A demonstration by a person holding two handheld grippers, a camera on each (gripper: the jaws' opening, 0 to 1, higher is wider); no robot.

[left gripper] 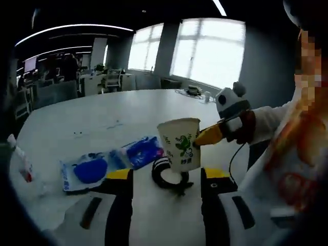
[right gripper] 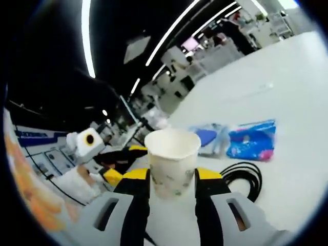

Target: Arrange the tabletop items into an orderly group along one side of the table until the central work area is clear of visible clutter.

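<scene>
Right gripper: jaws closed against both sides of a white paper cup, which stands upright between them, open mouth up. In the left gripper view the same cup is held above the white table, with the right gripper's yellow tip at its rim. Cup print: a green figure with small characters, too blurred to read.

Left gripper: jaws wide apart, nothing between them.

On the table below the cup lies a coiled black cable. Beside it are two blue plastic packets; their lettering is illegible. A small tube lies at the table's left edge.
</scene>
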